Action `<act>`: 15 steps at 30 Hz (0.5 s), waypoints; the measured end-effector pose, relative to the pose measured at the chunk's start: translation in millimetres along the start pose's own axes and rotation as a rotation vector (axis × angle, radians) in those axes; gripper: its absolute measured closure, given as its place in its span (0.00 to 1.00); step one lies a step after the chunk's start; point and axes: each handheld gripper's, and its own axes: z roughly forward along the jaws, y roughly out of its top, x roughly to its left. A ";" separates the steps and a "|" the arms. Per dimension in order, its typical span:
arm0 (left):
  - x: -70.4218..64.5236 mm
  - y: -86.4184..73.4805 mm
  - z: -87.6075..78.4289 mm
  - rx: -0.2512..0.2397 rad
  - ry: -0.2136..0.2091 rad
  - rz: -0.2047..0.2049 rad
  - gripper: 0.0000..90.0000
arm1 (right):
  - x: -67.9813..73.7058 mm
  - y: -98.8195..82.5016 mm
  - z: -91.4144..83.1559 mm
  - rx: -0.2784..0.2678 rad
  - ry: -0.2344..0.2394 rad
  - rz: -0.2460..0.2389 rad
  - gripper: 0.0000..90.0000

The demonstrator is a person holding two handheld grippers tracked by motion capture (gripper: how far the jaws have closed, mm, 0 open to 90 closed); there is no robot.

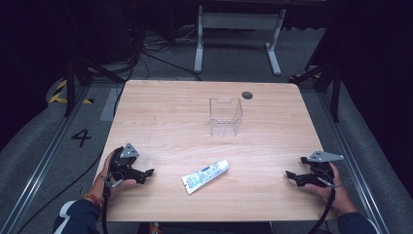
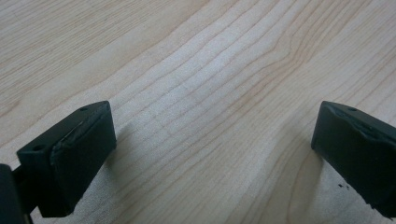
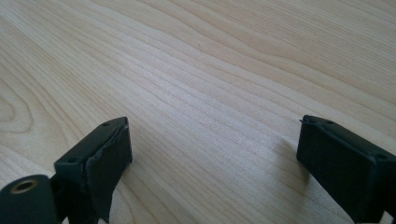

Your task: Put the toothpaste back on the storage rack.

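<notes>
Here you held both grippers low at the near edge of the wooden worktop (image 1: pixel 160 102), one at each side, and neither had anything in it. Your left gripper (image 1: pixel 148 172) rested by the near left corner, its jaws pointing in toward the middle; in the left gripper view they stood wide apart with bare wood grain between them. Your right gripper (image 1: pixel 288 174) sat by the near right corner, pointing back the other way, and the right gripper view showed the same: jaws spread wide, released, bare worktop in the gap.

The toothpaste tube (image 1: pixel 205 176) lay flat between your two grippers, near the front edge, well apart from both and somewhat closer to the left one. It was white with blue print and lay slanted, its cap end toward the far right and its flat crimped end toward you.

Farther back, past the tube and near the middle of the worktop, the clear plastic box (image 1: pixel 225 117) stood upright with its open top up. A dark round hole (image 1: pixel 247 95) sat in the worktop beyond it.
</notes>
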 end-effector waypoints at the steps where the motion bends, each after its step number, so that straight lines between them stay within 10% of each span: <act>1: -0.1 0.0 0.0 0.000 0.000 -0.001 0.00 | 0.1 0.0 0.0 -0.001 0.001 0.002 0.12; 15: 0.6 0.0 0.1 0.000 -0.006 0.003 0.00 | 0.9 7.0 -1.7 0.058 0.010 -0.011 0.17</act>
